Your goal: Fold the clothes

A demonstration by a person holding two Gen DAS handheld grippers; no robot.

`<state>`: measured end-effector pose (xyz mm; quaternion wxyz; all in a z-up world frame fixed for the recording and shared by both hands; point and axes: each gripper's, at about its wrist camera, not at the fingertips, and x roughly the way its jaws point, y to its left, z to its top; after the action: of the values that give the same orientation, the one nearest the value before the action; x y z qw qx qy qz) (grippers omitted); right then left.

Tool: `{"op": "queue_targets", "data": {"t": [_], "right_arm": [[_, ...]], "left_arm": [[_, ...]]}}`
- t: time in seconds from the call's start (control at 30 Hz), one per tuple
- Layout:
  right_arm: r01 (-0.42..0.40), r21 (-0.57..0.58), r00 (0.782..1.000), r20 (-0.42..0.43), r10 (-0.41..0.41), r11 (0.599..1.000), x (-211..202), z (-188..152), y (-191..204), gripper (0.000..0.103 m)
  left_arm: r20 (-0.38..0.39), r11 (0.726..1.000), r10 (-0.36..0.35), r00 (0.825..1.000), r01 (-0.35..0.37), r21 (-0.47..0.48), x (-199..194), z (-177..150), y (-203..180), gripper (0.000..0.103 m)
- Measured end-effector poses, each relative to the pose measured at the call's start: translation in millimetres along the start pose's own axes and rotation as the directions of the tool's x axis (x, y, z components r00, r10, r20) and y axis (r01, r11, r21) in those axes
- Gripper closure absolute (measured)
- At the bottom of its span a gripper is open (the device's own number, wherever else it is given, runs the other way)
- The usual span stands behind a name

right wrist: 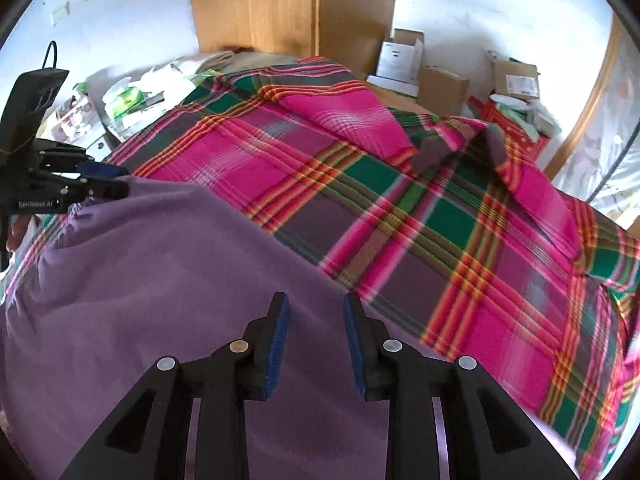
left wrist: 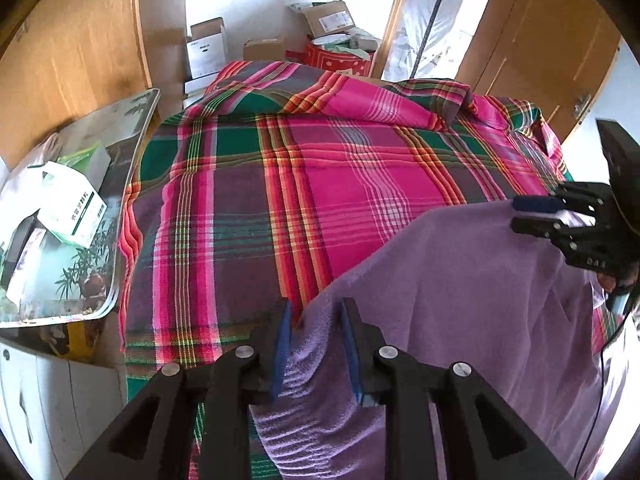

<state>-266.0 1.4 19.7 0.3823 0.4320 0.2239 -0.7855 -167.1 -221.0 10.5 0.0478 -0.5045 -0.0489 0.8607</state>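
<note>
A purple garment [left wrist: 460, 300], soft like fleece, lies spread on the near part of a bed covered by a pink, green and red plaid blanket [left wrist: 280, 200]. My left tongs [left wrist: 316, 344] hang over its bunched, ribbed edge with the blue pads apart and cloth lying loosely between them, not pinched. My right tongs [right wrist: 316, 340] hover released above the flat purple cloth. In each view the other tongs appear near the garment's far edge, and there I cannot tell whether they grip.

I judge the risk is closing on both garment and blanket, dragging the blanket into the fold.

A cluttered side surface [left wrist: 120, 184] with boxes stands just beside the bed. Cardboard boxes [right wrist: 440, 76] sit beyond it.
</note>
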Motion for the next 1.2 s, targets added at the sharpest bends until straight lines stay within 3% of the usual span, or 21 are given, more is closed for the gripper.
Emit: {"op": "queue_targets", "data": {"t": [0.07,0.17,0.37,0.7,0.77,0.87,1.0,1.2], "right_arm": [[-0.011,-0.011,1.000,-0.003,0.011,1.000,4,5,3,0.073],[-0.044,-0.040,0.999,-0.012,0.044,0.998,11,11,9,0.054],[-0.031,-0.074,0.999,-0.015,0.030,0.997,21,16,17,0.054],[-0.074,-0.006,0.997,-0.006,0.074,0.997,25,20,10,0.054],[-0.072,-0.001,0.997,-0.005,0.072,0.997,25,20,10,0.054],[-0.070,0.007,0.998,-0.004,0.070,0.998,26,21,11,0.054],[-0.065,0.014,0.998,-0.004,0.065,0.998,26,21,11,0.054],[-0.051,0.006,0.999,-0.003,0.051,0.999,25,22,13,0.054]], "left_arm": [[0.007,1.000,0.000,1.000,0.000,0.012,0,-1,-1,0.077],[0.022,0.999,-0.015,1.000,0.014,0.033,0,-2,-2,0.073],[0.032,0.996,-0.006,0.999,0.003,0.085,0,-4,-6,0.073],[0.046,0.991,0.013,0.999,-0.019,0.129,1,-6,-9,0.073],[0.046,0.991,0.030,0.998,-0.036,0.129,1,-6,-9,0.076],[0.045,0.992,0.029,0.999,-0.035,0.122,1,-6,-9,0.099],[0.083,0.987,0.056,0.995,-0.068,0.146,-4,-11,-14,0.100],[0.219,0.984,0.040,0.975,-0.076,0.159,-36,-16,-13,0.100]]}}
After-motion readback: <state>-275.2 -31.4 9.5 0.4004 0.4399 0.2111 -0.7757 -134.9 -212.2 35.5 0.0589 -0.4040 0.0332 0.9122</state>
